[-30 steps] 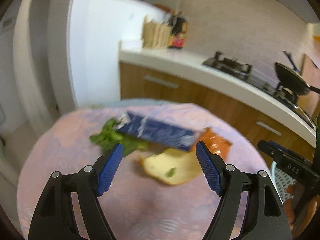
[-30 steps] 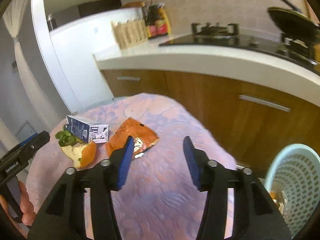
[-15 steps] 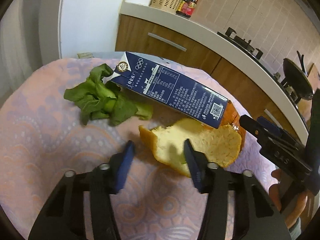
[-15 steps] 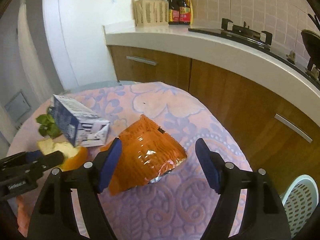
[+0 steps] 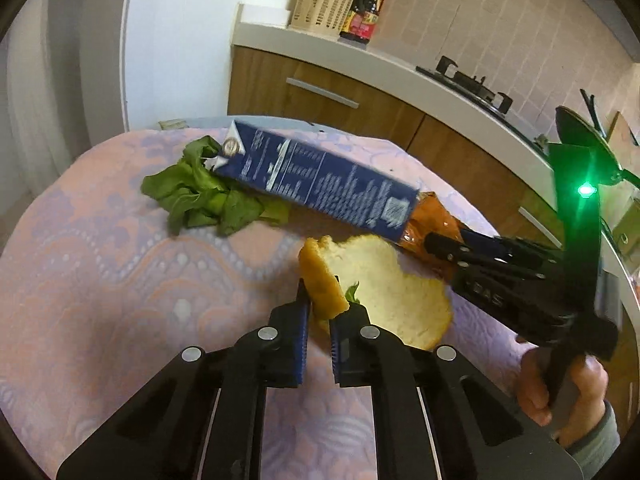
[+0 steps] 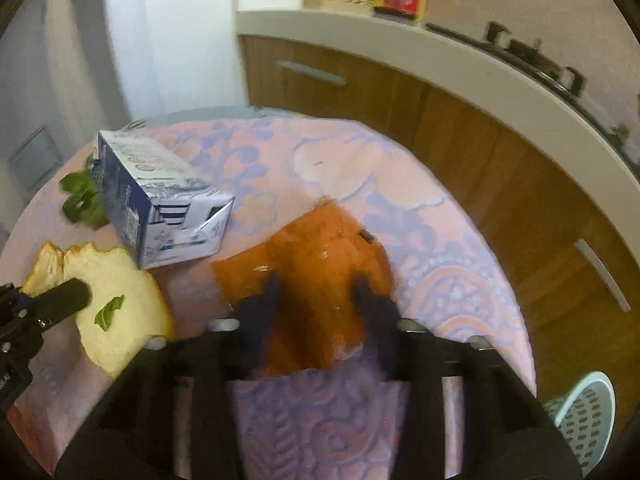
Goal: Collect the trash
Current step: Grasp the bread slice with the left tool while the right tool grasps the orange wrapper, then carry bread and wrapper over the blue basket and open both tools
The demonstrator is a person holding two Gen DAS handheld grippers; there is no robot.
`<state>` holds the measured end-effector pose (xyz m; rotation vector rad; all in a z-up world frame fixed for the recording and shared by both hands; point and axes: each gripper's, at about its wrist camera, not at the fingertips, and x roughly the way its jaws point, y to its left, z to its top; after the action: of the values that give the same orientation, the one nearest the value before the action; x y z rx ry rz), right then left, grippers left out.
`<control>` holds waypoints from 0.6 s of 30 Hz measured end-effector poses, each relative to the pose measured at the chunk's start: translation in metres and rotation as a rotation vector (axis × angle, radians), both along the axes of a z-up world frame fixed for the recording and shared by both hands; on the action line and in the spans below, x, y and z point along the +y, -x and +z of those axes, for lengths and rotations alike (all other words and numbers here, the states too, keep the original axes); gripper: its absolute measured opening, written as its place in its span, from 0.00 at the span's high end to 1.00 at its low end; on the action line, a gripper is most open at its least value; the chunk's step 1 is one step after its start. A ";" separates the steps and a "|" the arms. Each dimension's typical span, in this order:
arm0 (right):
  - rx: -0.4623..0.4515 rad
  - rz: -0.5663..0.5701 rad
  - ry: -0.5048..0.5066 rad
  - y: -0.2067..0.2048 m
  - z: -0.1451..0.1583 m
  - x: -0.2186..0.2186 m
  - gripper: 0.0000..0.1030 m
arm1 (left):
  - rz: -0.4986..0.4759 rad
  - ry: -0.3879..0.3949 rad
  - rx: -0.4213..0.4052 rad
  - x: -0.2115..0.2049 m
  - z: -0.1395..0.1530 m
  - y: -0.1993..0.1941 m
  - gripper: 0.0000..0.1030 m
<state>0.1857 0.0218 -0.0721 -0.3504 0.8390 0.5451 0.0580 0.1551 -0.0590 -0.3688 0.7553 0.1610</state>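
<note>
Peel point(image 5: 384, 280), centre of the left-wrist frame: a pale fruit rind lying on the table point(image 5: 100, 264), its near folded edge clamped between the fingers of the left gripper point(image 5: 318, 312). Wrapper point(image 6: 316, 268), centre of the right-wrist frame: an orange foil packet lying flat, with the right gripper point(image 6: 316, 290) over it, fingers apart, one at each side; the view is blurred and contact cannot be told. Carton point(image 5: 316, 182): blue, on its side, just above the peel. Leaves point(image 5: 208, 200): green, at the carton's left end, partly beneath it. Basket point(image 6: 588, 412): pale perforated, at lower right, beyond the table edge.
</note>
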 end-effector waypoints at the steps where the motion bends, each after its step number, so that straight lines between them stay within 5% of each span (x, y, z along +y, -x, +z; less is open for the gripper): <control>1: -0.013 0.009 -0.001 0.005 0.001 -0.001 0.85 | -0.004 0.001 -0.003 -0.001 0.002 0.004 0.94; 4: -0.018 -0.003 -0.040 0.014 0.007 -0.011 0.95 | -0.025 -0.002 -0.009 -0.007 0.008 0.018 0.95; 18: -0.146 -0.158 -0.220 0.091 0.069 -0.128 0.96 | -0.213 0.031 -0.107 -0.082 0.047 0.048 0.95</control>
<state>0.0949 -0.1065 -0.0026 -0.1191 0.6520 0.4531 0.0096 0.0731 -0.0117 -0.3214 0.6865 -0.0701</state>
